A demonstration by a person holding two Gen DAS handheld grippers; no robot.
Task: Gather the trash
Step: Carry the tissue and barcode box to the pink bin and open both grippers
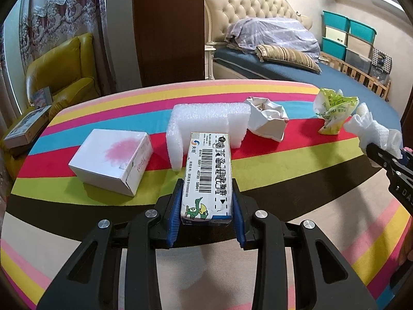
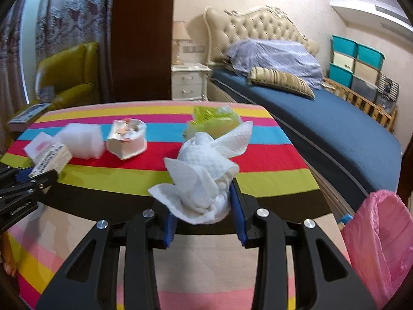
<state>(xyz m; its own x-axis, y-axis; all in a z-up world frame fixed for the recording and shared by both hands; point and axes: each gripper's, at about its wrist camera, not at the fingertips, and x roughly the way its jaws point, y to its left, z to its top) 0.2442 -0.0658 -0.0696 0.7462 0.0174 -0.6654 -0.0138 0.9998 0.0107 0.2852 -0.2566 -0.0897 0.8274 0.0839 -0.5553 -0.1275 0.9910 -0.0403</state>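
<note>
My left gripper [image 1: 206, 193] is shut on a small medicine carton [image 1: 207, 175] with a barcode and a green cartoon, held above the striped table [image 1: 284, 160]. My right gripper [image 2: 204, 196] is shut on a crumpled white paper towel [image 2: 206, 173]; it also shows in the left wrist view [image 1: 374, 134] at the far right. On the table lie a white box with a pink blot [image 1: 111, 160], a white foam sheet [image 1: 206, 124], a crumpled white wrapper [image 1: 268, 118] and a green plastic bag [image 1: 333, 111]. A pink trash bag [image 2: 379, 240] hangs open at the right.
A blue bed [image 2: 335, 129] runs along the table's right side. A yellow armchair [image 1: 64, 69] and a box [image 1: 25, 126] stand at the left. A dark wooden post [image 1: 167, 28] rises behind the table. A white nightstand [image 2: 189, 81] is beyond it.
</note>
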